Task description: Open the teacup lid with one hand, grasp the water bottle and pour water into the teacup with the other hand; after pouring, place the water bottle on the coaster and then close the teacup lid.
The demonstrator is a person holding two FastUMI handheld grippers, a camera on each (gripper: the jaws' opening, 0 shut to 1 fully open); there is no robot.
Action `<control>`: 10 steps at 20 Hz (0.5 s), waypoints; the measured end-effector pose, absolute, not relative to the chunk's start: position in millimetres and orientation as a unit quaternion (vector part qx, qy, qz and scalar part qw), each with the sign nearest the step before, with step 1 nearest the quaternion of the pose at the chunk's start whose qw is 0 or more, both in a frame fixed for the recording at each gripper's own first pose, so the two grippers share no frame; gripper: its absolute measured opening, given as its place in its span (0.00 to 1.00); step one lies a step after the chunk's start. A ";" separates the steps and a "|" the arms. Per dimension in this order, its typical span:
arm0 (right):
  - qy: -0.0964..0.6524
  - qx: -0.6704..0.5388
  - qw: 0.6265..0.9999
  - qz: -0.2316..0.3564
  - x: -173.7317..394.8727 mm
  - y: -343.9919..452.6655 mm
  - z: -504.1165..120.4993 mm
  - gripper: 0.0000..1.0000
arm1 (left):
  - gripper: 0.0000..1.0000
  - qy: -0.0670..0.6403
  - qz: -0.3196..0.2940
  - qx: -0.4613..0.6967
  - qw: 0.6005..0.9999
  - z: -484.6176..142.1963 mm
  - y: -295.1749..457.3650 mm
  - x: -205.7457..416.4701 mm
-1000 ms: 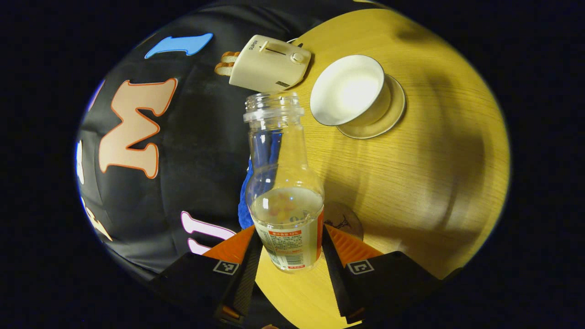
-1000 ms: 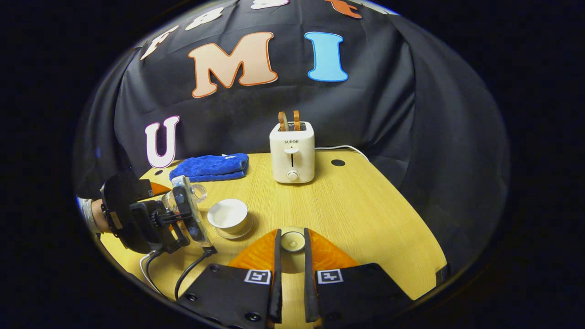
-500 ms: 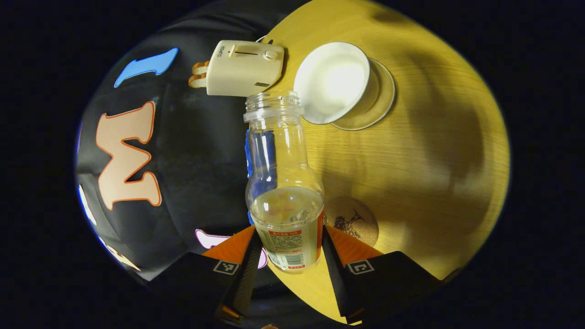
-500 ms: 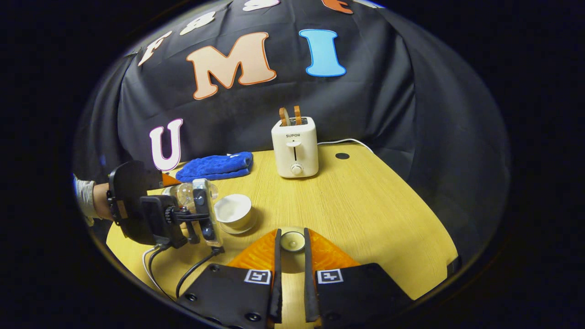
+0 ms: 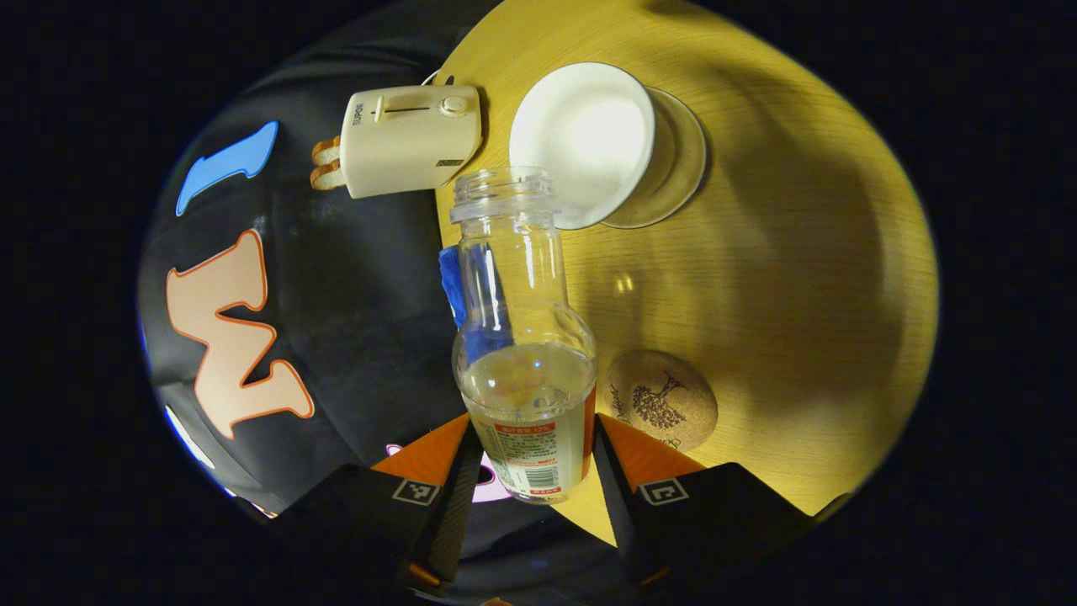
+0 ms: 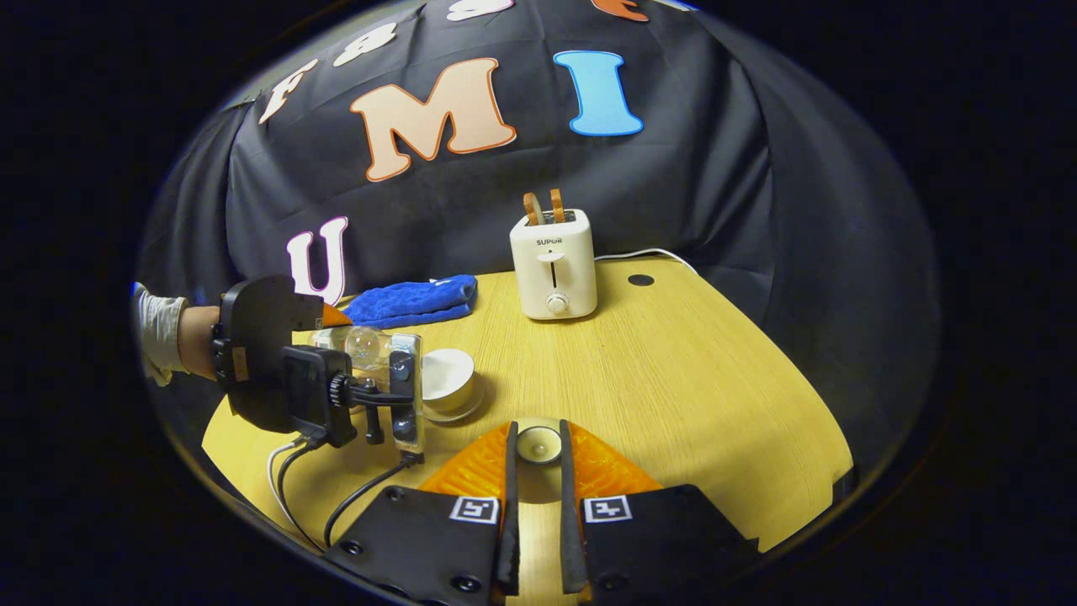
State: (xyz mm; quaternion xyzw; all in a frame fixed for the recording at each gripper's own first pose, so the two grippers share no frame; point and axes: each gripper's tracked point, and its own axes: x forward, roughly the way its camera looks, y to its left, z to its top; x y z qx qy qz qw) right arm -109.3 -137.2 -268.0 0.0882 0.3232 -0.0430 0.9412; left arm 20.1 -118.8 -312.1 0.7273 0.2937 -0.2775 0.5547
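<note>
**Bottle tipped further, mouth now at the cup's rim**

In the right gripper view, the left gripper [image 6: 370,370] sits at far left with a sleeved hand behind it, holding the clear plastic water bottle [image 6: 358,343] nearly on its side beside the white porcelain teacup [image 6: 446,380]. A second ago the bottle stood more upright and apart from the cup — the tilt has grown, so pouring looks about to begin.

In the left gripper view, both fingers press the bottle's labelled base [image 5: 528,438]; its open mouth overlaps the cup's edge [image 5: 580,135], with the round cork coaster [image 5: 661,401] waiting bare just beside the fingers.

The right gripper [image 6: 535,459] is nearly closed, clamping the small round white teacup lid [image 6: 538,443] between its fingers — held above the wooden table [image 6: 690,396].
</note>
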 end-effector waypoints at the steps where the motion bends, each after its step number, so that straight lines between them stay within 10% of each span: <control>1: 0.324 0.090 0.941 -0.041 -109.5 -136.1 -268.2 0.23 | 0.70 0.293 -0.278 0.733 0.548 -310.9 -118.2 20.1; 10: 0.326 0.101 0.940 -0.029 -114.9 -130.1 -274.5 0.20 | 0.71 0.285 -0.281 0.770 0.497 -297.7 -117.9 26.2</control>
